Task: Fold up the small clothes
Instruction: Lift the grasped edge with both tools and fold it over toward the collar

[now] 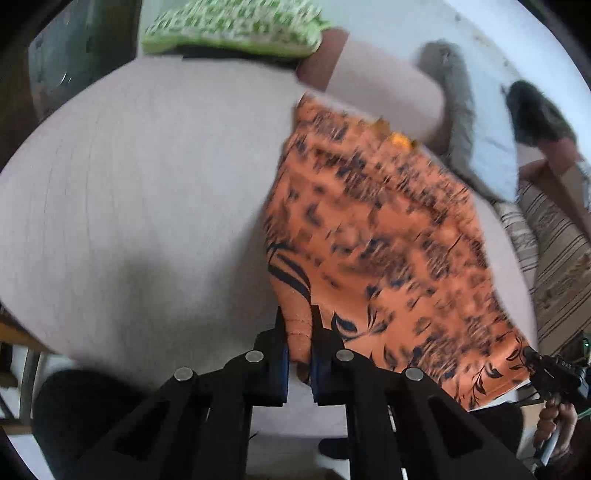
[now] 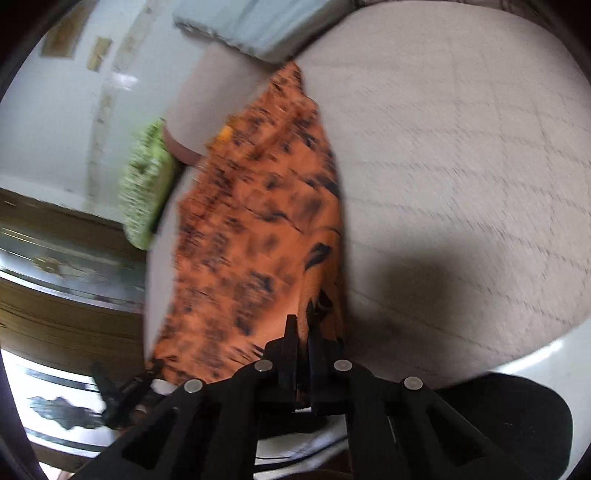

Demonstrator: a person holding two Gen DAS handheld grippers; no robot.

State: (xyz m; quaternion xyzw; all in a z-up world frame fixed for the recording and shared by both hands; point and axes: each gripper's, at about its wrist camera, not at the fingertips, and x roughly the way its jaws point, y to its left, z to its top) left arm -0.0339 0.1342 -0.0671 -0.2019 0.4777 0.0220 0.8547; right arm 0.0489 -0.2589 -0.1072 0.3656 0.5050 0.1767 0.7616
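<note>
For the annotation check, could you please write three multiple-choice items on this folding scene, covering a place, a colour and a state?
1. Where does the green-patterned cloth lie?
A. at the pale surface's far edge
B. on the floor
C. in a hand-held gripper

2. What colour is the held garment?
A. blue
B. orange with dark print
C. plain white

3. How is the left hand-held gripper?
A. open
B. out of view
C. shut on the garment

Key: 1 A, it sits beyond the garment on the pale surface; 2 B, both views show it; 3 C, cloth is pinched between its fingers.
</note>
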